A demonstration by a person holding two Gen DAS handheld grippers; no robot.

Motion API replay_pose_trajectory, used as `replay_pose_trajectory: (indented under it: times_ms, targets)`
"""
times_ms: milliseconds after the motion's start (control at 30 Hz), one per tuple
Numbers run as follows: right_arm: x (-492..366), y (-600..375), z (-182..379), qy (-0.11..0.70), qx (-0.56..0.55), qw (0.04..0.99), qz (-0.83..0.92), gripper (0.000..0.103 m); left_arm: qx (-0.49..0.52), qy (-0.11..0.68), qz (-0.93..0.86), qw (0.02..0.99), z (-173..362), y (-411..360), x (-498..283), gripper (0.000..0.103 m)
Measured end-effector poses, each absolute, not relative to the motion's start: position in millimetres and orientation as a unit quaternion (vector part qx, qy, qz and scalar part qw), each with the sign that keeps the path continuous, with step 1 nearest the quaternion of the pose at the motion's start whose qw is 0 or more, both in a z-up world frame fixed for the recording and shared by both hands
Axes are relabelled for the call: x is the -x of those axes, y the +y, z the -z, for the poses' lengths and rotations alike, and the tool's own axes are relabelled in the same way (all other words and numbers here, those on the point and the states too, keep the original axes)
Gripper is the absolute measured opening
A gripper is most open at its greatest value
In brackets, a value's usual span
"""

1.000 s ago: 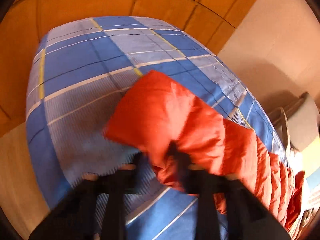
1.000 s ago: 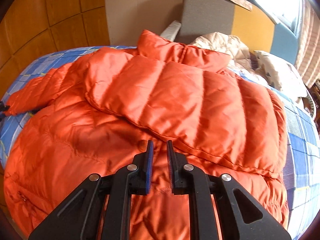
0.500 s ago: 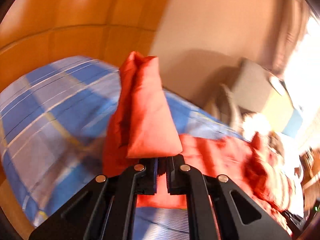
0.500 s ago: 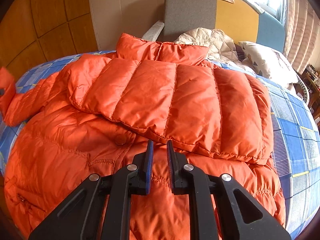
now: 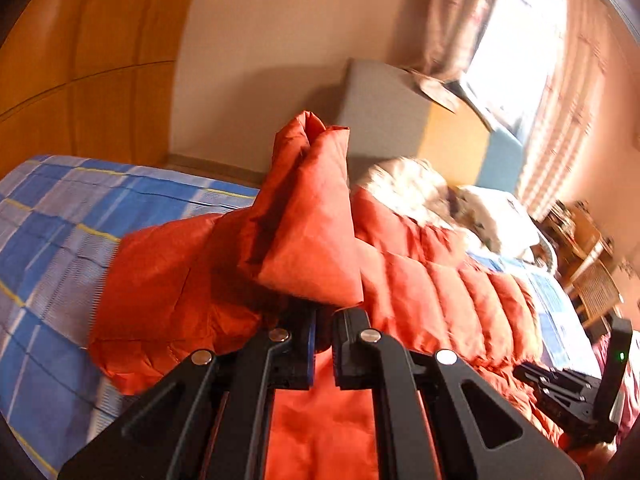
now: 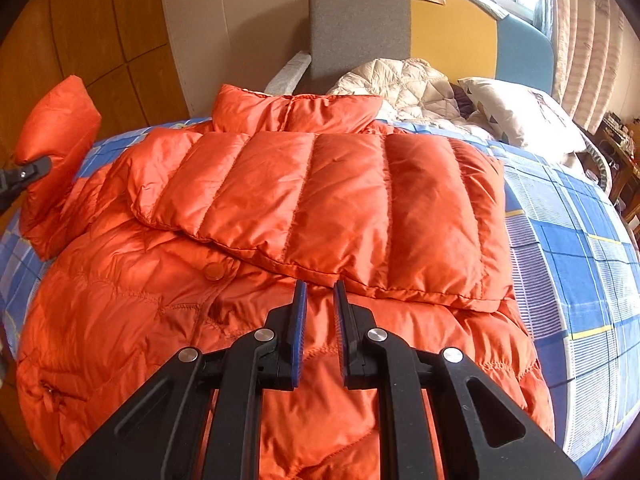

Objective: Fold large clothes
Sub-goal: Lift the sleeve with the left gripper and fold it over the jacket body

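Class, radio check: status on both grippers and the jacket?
Left gripper shut on raised sleeve cuff. Right gripper shut, empty, above orange jacket. Other sleeve already folded across. Nothing obstructing.

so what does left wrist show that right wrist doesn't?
Left wrist only: the left hand-held gripper close up, shut on the jacket's lifted sleeve cuff, with the right hand-held gripper at the lower right.

Right wrist only: the folded sleeve lying across the jacket's front, the collar, the snap button.

Both: orange puffer jacket, blue plaid bedsheet, headboard.
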State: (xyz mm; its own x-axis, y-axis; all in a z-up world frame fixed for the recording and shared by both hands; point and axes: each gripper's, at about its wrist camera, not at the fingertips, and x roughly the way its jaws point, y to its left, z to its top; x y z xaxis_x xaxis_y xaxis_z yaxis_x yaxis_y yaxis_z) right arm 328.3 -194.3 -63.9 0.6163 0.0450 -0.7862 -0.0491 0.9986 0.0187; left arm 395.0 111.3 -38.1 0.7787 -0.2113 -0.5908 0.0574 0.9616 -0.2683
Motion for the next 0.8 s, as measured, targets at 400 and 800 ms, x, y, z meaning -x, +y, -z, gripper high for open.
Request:
replay_pose_trajectory:
  times_ms: [400, 800]
  targets:
    - [-331, -212, 67, 0.443, -0.015, 0.896, -0.014, 0.013, 0.093, 0.357, 0.13, 0.92, 64, 41, -401, 0.006]
    - [-338, -210, 74, 0.457, -0.021, 0.889, -0.022, 0.013, 0.063, 0.372, 0.161, 0.912, 79, 12, -398, 0.043]
